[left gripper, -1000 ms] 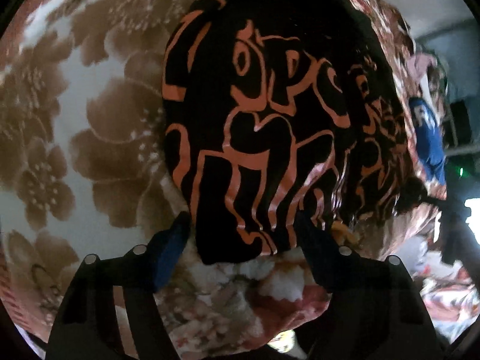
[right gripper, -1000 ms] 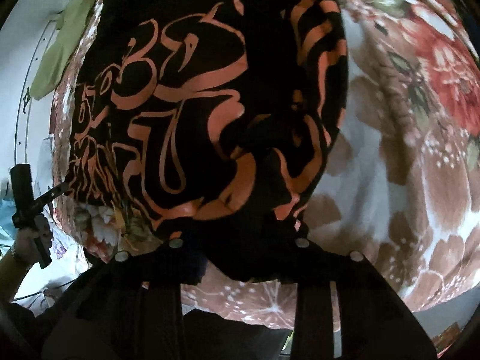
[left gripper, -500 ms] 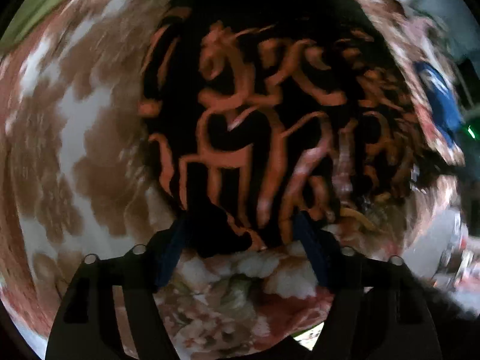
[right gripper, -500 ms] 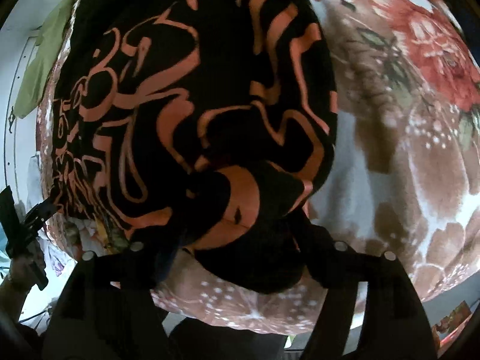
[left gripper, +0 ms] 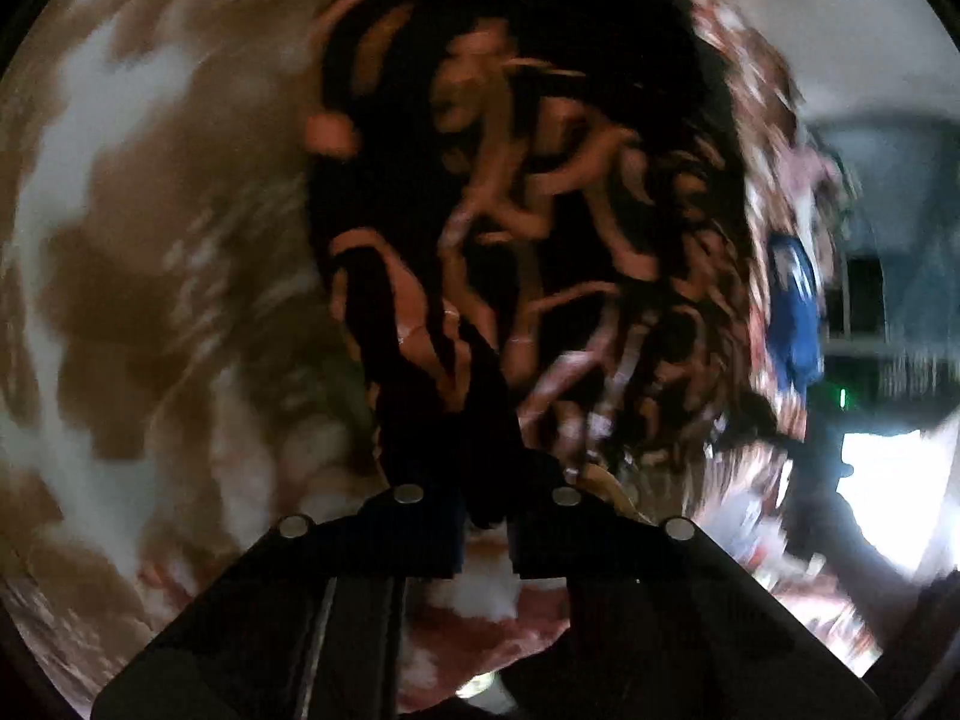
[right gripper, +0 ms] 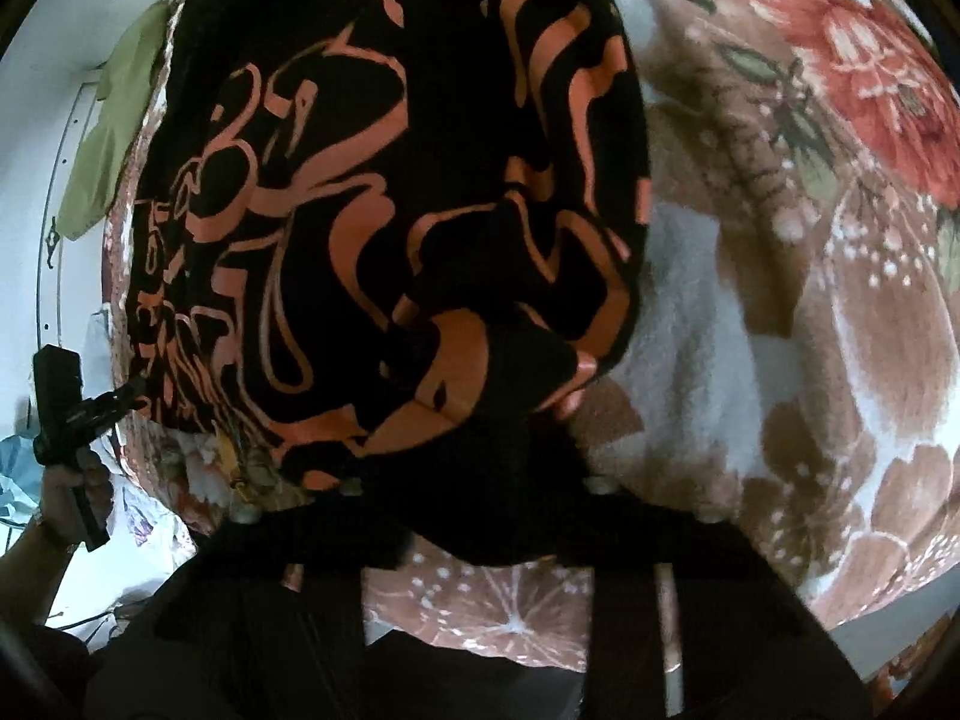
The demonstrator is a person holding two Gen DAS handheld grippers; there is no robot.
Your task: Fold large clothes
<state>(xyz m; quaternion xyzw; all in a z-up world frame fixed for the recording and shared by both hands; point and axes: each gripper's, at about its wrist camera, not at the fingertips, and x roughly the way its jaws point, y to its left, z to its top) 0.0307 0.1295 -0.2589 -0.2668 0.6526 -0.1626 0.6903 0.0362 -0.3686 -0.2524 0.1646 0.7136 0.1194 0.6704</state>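
On the floral blanket (right gripper: 780,312), the black-and-orange garment (right gripper: 384,192) is pinched at its near corners by the left hand-held gripper (left gripper: 483,516) and the right hand-held gripper (right gripper: 480,498). Both corners should be lifted level together, so the fold is laid square.

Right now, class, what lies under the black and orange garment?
The black and orange garment lies on a floral blanket, brown, white and red, which shows around its edges. Whatever is beneath the garment's middle is covered.
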